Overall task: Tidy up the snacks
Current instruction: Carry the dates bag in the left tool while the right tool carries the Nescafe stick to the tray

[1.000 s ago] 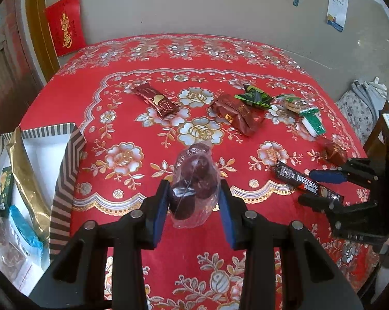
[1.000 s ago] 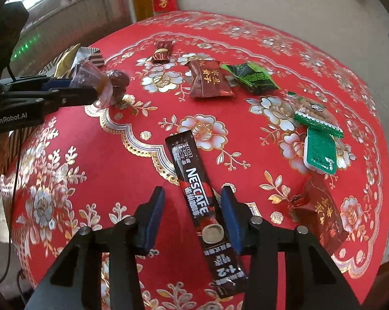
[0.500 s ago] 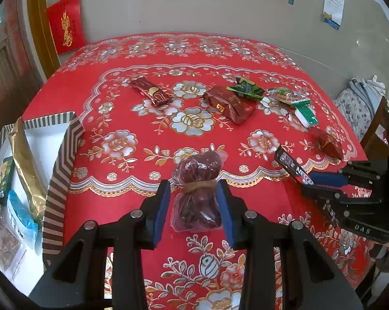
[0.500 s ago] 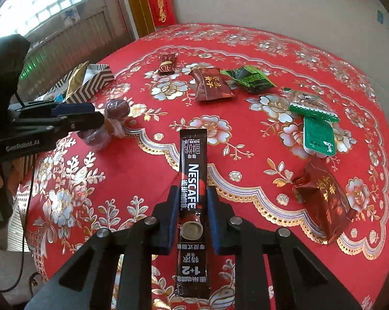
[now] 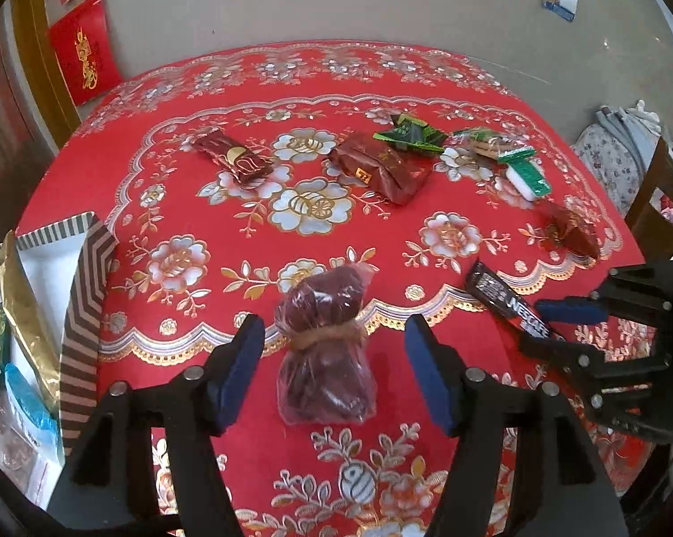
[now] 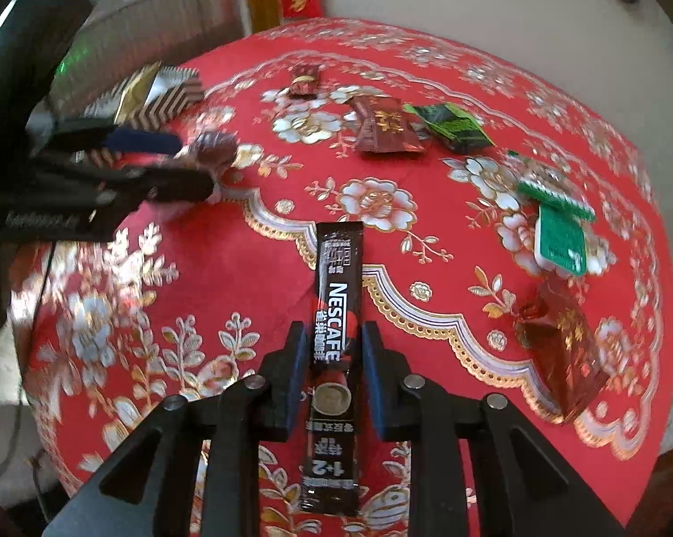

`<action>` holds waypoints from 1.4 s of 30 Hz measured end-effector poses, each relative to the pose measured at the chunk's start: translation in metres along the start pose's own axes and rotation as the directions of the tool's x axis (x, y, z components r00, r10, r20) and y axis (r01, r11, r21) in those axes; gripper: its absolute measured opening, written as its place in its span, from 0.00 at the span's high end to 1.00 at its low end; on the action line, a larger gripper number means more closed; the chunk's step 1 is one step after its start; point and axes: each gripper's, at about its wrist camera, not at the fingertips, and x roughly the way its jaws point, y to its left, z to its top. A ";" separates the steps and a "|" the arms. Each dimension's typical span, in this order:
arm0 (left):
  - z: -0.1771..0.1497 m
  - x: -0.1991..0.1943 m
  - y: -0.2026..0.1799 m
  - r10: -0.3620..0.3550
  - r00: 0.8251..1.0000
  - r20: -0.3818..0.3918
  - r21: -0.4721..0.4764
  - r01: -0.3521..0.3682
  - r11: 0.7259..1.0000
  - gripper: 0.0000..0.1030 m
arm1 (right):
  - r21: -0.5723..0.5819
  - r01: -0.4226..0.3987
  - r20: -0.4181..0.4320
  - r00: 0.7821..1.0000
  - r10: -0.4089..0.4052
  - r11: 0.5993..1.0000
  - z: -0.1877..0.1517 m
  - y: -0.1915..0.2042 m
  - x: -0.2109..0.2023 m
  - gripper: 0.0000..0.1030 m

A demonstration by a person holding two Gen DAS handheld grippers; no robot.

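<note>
Clear bag of dark red dates [image 5: 325, 349] lies on the red tablecloth [image 5: 193, 206] between the just-opened, released jaws of the left gripper [image 5: 332, 360], touching neither pad. Right gripper [image 6: 329, 358] clenches the Nescafé stick [image 6: 336, 295]; other snacks lie beyond.

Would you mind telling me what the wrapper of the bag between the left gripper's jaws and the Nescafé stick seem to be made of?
The bag looks like thin clear plastic film: the dark red contents show through, and it crinkles and glints. A brownish band cinches its middle. The Nescafé stick looks like glossy printed laminate, probably foil-lined: dark, smooth, flat, with a sheen; what lines it cannot be seen.
</note>
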 end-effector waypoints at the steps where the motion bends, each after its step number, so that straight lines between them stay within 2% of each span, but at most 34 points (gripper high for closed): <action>1: 0.000 0.003 0.000 0.009 1.000 -0.006 0.001 -0.009 1.000 0.41 | -0.019 0.008 -0.004 1.000 -0.008 1.000 0.000 0.002 0.000 0.75; 2: 0.000 0.006 0.001 0.017 1.000 -0.017 0.003 -0.017 1.000 0.59 | -0.040 0.016 -0.008 1.000 -0.016 0.999 0.001 0.003 0.000 0.75; 5: -0.002 0.008 0.006 0.006 1.000 -0.018 -0.007 -0.006 1.000 0.61 | -0.024 -0.011 -0.035 0.999 0.011 1.000 0.004 -0.002 0.001 0.76; 6: -0.003 0.008 0.007 0.000 1.000 -0.017 -0.010 0.000 1.000 0.62 | -0.034 -0.008 -0.041 0.999 0.007 0.999 0.005 -0.001 0.001 0.79; 8: -0.004 0.007 0.009 -0.003 1.000 -0.013 -0.019 0.003 1.000 0.63 | -0.059 0.001 -0.043 0.999 -0.003 0.998 0.004 0.003 0.000 0.80; 10: -0.007 0.004 0.012 0.002 1.000 -0.005 -0.034 -0.002 0.999 0.63 | -0.046 -0.036 -0.039 0.999 0.034 0.998 0.001 0.005 -0.002 0.81; 19: -0.018 -0.021 0.021 -0.003 0.999 0.046 -0.076 0.007 0.997 0.64 | 0.016 -0.069 0.083 0.994 0.067 0.998 0.004 0.012 -0.021 0.81; 28: -0.026 -0.046 0.031 0.074 0.992 0.098 -0.099 -0.064 0.993 0.64 | 0.039 -0.124 0.172 0.978 0.116 0.992 0.016 0.028 -0.035 0.81; 42: -0.044 -0.082 0.058 0.149 0.977 0.150 -0.153 -0.126 0.980 0.65 | -0.019 -0.186 0.227 0.956 0.185 0.982 0.047 0.071 -0.039 0.80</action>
